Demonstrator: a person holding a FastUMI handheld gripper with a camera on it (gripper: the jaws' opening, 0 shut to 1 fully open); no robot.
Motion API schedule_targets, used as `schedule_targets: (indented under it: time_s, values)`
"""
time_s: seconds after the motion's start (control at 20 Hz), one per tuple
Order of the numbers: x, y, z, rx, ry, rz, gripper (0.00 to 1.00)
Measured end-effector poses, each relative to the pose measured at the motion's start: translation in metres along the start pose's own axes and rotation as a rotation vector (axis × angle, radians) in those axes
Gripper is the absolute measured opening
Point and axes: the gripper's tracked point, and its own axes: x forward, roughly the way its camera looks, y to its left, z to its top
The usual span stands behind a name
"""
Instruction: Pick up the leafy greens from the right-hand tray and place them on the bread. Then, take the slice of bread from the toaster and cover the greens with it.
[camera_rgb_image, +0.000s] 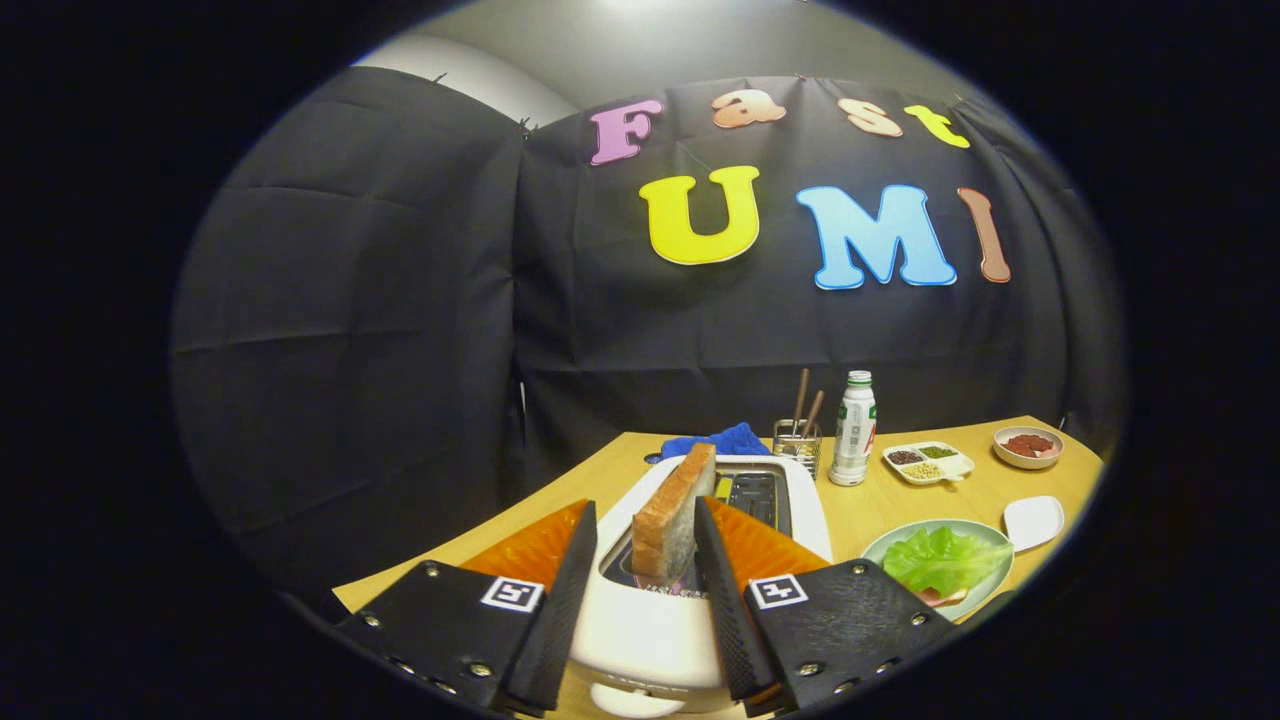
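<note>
While my gripper (640, 570) is hanging over the toaster (700, 600), its fingers are standing spread, one on either side of the slice of bread (672, 520). That slice is sticking up out of the near slot, tilted a little, crust edge toward me. The right finger is lying close against its face, perhaps touching; the left finger is clearly apart from it. So I am not pinching anything yet.

Off to the right of the toaster, the leafy greens (940, 560) are lying on a green plate (985, 590), and a pale edge of something, bread by the look of it, is peeking out from under them at the near rim. I am judging that the greens are already sitting where the task wants them, and that the toaster slice is the matter in hand.

Notes on doing this well:
- I am aiming to centre the slice between the fingers, so both close on its flat faces together and do not push it sideways against the slot.
- I am planning a light squeeze; bread crushes and tears easily.
- I am meaning to grip low enough for a sure hold, clear of the toaster's rim.
- I am intending a straight upward lift so the crust does not snag.
</note>
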Motion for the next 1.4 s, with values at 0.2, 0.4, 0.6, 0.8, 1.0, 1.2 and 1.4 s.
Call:
schedule_targets:
  time_s: [0.2, 0.4, 0.6, 0.8, 1.0, 1.2, 1.4]
  values:
    - [0.005, -0.005, -0.001, 0.059, 0.048, -0.041, 0.18]
    - [0.010, -0.009, -0.005, 0.015, 0.069, -0.057, 0.08]
    - [0.011, -0.007, 0.005, -0.003, 0.054, -0.043, 0.07]
    - [0.004, -0.005, 0.027, -0.011, -0.012, -0.018, 0.07]
    - [-0.002, -0.009, 0.040, 0.005, -0.042, 0.016, 0.07]
    - [-0.009, -0.018, 0.053, 0.033, -0.061, 0.041, 0.07]
    - [-0.014, -0.022, 0.068, 0.045, -0.088, 0.047, 0.07]
